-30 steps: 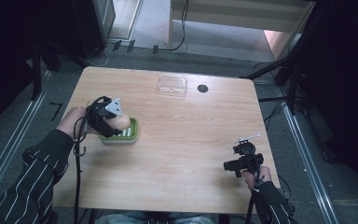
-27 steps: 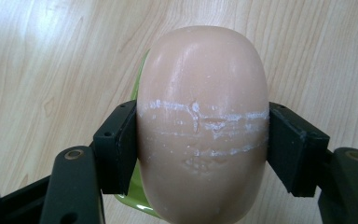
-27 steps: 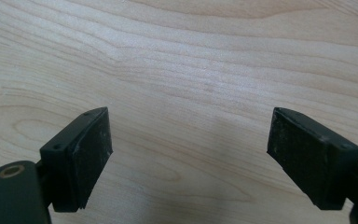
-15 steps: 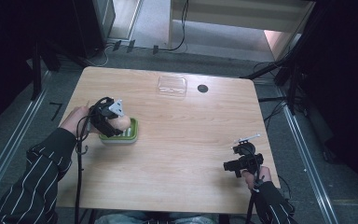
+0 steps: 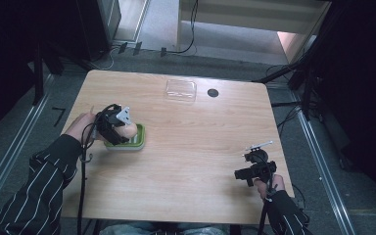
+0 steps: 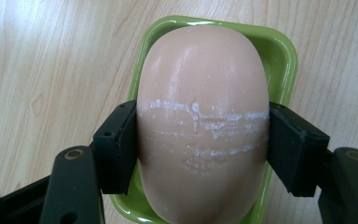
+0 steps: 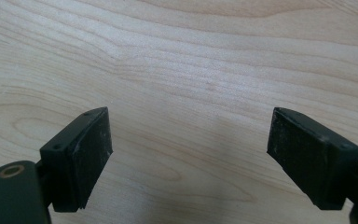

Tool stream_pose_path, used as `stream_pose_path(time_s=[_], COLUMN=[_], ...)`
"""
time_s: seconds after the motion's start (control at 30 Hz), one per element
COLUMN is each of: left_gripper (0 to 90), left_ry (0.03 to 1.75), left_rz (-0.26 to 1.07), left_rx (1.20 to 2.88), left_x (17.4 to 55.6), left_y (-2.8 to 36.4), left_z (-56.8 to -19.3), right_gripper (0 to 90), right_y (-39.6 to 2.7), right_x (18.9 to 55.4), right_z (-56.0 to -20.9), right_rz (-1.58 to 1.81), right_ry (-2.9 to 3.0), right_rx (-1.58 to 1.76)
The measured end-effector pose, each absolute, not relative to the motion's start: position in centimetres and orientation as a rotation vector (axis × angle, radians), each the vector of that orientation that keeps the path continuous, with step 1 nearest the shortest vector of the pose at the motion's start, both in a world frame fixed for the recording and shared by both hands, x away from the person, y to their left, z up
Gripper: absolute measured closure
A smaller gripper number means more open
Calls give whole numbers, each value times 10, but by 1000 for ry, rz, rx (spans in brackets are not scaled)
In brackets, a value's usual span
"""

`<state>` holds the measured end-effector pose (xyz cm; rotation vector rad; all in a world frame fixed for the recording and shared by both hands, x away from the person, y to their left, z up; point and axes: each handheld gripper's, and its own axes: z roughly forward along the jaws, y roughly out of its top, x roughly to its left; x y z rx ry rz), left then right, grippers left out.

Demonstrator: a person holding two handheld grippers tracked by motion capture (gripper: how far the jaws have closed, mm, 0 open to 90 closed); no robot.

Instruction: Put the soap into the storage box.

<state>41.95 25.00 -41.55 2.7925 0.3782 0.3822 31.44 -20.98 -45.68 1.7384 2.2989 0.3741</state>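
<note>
Soap, that pale pink oval bar, sat squarely between the jaws of the left gripper, both black pads pressed flat against its long sides near the middle! It was over the green dish, at the left side of the table; whether it rested in the dish or hung just clear of it could not be told. White scuffed lines ran across the bar's waist, right at the height of the pads, and to my eye that spoke of a surface that marks easily: firm, but soft enough to scrape under a hard squeeze. It looked smooth and rounded too, so I'd have called it slippery, likely to squirt forward or back if pinched near either tapered end. The widest band, where the pads already sat, seemed the sound place to hold. Weight looked modest, nothing a steady pinch couldn't carry.

Over on the other side, the right gripper hovered low over bare wood near the table's front right corner, its jaws spread wide with nothing between them. Farther back lay a clear plastic lid and, just beside it, a small dark disc, both well apart from the dish.
</note>
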Motion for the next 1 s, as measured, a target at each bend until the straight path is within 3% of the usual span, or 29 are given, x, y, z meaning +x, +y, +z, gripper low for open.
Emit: stream_pose_path(time_s=[1.0], left_gripper=[331], left_ry=[414], left_rz=[332], left_rx=[2789], left_x=[429], left_y=[257], left_z=[-434], right_gripper=[144], right_y=[-210], right_x=[314], right_z=[-457], right_rz=[371], right_ry=[2301], right_rx=[1735])
